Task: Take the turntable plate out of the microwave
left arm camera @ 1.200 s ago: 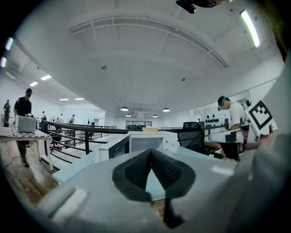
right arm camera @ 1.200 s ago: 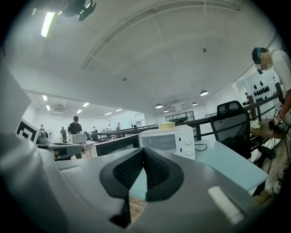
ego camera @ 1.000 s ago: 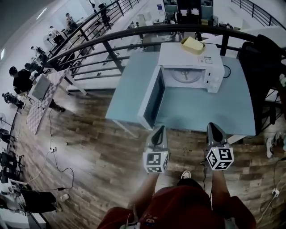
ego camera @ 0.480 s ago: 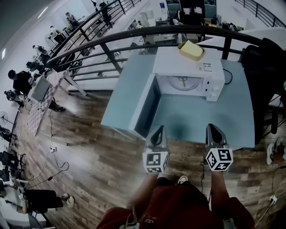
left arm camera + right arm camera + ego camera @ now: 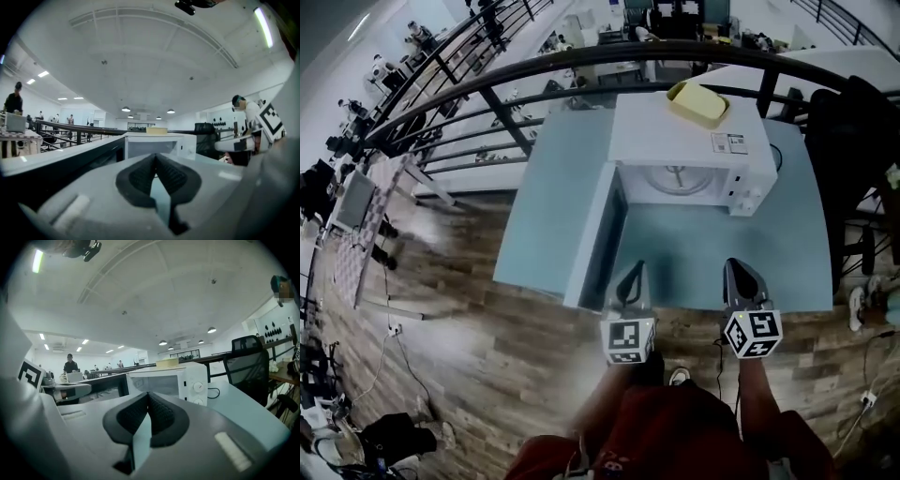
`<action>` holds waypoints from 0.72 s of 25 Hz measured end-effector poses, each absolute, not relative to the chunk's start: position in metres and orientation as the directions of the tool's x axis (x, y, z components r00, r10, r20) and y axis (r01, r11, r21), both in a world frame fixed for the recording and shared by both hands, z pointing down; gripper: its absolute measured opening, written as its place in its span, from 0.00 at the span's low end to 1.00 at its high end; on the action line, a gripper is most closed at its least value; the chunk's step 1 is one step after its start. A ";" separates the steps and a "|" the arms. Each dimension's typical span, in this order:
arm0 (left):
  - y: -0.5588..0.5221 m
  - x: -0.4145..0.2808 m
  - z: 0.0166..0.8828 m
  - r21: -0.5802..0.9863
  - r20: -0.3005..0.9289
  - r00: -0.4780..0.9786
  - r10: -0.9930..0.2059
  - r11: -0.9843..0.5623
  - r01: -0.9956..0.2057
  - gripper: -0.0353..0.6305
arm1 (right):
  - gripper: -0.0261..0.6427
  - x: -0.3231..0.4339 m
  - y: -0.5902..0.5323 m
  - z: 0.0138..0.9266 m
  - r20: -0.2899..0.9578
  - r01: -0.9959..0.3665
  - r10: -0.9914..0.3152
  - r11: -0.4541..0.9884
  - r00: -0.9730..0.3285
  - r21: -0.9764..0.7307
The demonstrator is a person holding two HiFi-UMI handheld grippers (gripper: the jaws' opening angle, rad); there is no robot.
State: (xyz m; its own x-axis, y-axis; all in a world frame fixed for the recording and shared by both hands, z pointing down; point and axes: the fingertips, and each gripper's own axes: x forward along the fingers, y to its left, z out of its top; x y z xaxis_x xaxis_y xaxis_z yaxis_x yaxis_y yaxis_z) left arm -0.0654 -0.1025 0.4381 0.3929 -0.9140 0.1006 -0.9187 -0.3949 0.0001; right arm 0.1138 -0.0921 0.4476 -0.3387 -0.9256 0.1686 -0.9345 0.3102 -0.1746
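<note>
left gripper [image 5: 633,270] and right gripper [image 5: 734,266] jaws together; only head view shows turntable plate [image 5: 675,179].

White microwave [image 5: 675,141] — pale-blue table [image 5: 703,255]

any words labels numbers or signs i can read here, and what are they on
No text here can be read.
Sticker on top of the microwave: print too small to read.
Knob panel: markings too small to read.
Left marker cube and right marker cube: black-and-white square patterns, not letters.
</note>
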 end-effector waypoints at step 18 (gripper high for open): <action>-0.226 -0.057 0.448 0.060 0.099 0.575 -0.812 -0.572 -0.818 0.05 | 0.04 0.103 -0.182 0.428 0.184 -0.986 -0.973 0.123 -0.142 -0.110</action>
